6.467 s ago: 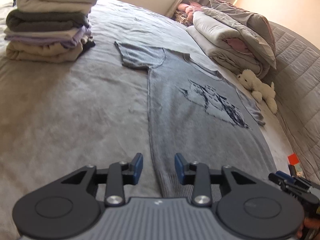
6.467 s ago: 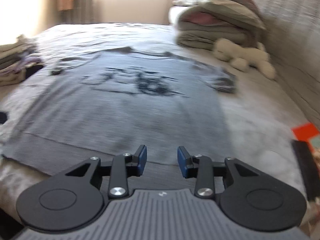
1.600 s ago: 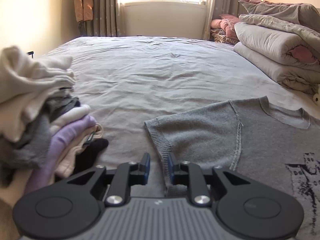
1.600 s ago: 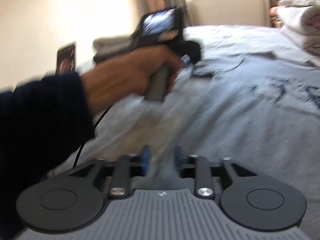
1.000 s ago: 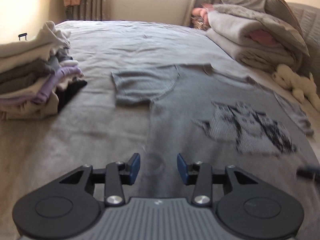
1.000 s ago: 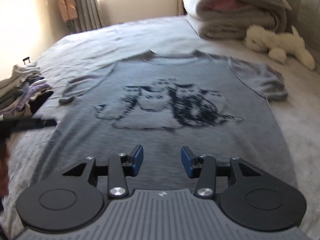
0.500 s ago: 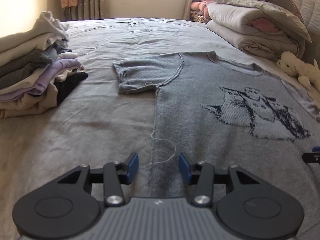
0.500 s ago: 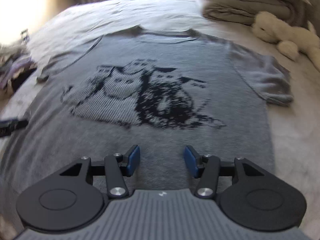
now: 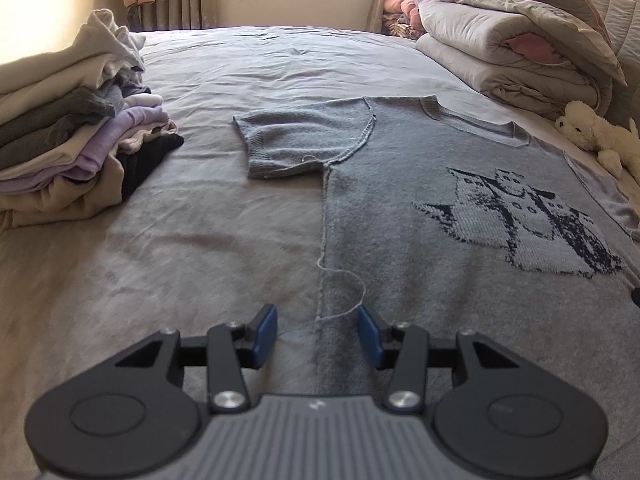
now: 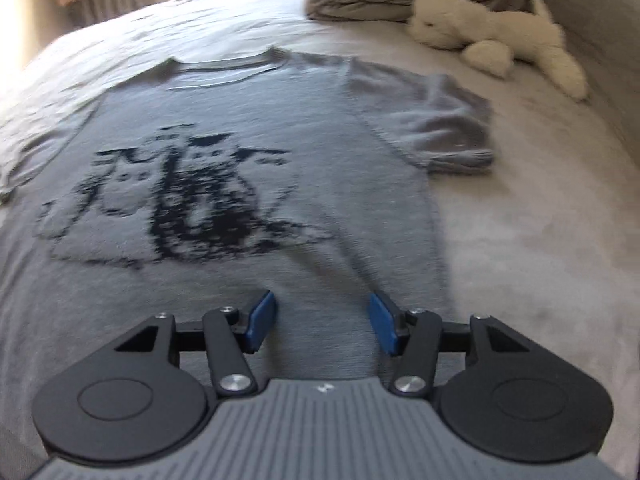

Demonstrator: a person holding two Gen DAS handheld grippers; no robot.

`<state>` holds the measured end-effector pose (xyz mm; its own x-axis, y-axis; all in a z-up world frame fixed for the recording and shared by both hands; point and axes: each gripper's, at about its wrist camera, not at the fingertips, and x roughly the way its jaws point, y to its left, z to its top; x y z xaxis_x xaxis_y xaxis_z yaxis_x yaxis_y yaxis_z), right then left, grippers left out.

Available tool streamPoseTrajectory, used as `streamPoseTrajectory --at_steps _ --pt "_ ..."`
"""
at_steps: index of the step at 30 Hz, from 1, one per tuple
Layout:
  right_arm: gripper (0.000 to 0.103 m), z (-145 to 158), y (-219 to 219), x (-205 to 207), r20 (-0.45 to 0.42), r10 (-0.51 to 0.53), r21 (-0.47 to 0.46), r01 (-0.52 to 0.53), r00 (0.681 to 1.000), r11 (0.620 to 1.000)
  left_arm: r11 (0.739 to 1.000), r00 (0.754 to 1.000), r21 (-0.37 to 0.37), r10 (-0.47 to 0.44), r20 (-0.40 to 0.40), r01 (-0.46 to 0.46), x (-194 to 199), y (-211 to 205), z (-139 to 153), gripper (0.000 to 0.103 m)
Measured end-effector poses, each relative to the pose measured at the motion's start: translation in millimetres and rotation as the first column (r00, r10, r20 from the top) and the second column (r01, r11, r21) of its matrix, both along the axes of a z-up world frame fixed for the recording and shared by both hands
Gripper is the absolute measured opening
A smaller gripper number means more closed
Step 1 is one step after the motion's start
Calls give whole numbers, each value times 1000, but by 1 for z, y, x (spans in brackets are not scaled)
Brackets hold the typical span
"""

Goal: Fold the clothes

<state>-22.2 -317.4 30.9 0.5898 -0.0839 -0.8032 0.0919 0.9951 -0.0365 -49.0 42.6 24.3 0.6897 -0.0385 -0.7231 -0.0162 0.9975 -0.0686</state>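
A grey short-sleeved knit sweater with a dark cat pattern lies flat, front up, on the bed. My left gripper hovers open over the sweater's left side seam, where a loose thread curls; nothing sits between its blue pads. In the right wrist view the same sweater fills the picture, its right sleeve spread outward. My right gripper stands open above the lower right part of the body, close to the right side edge, with only flat cloth below it.
A stack of folded clothes sits at the left on the grey bed sheet. Folded duvets lie at the back right. A white plush toy rests beside the right sleeve. A window and curtains stand beyond the bed.
The right gripper has slid rightward and lower across the sweater, toward its right side edge, and its jaws stand wider. The left gripper has barely moved.
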Motion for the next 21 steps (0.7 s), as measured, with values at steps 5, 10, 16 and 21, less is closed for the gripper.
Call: streamPoseTrajectory --at_steps 5,10,16,21 --pt "57 5 1 -5 24 -5 -39 5 1000 999 1000 1000 -16 13 -10 -13 1 2 2 46" --pt "57 9 5 -6 49 -1 -59 4 999 998 998 999 -51 24 -32 -26 2 6 5 47" --pt "57 17 20 -12 97 57 -72 -50 994 996 992 997 -114 50 -53 -56 8 17 9 47" --pt "57 19 39 -14 118 127 -99 -116 985 988 987 996 -138 78 -50 -85 13 27 13 47"
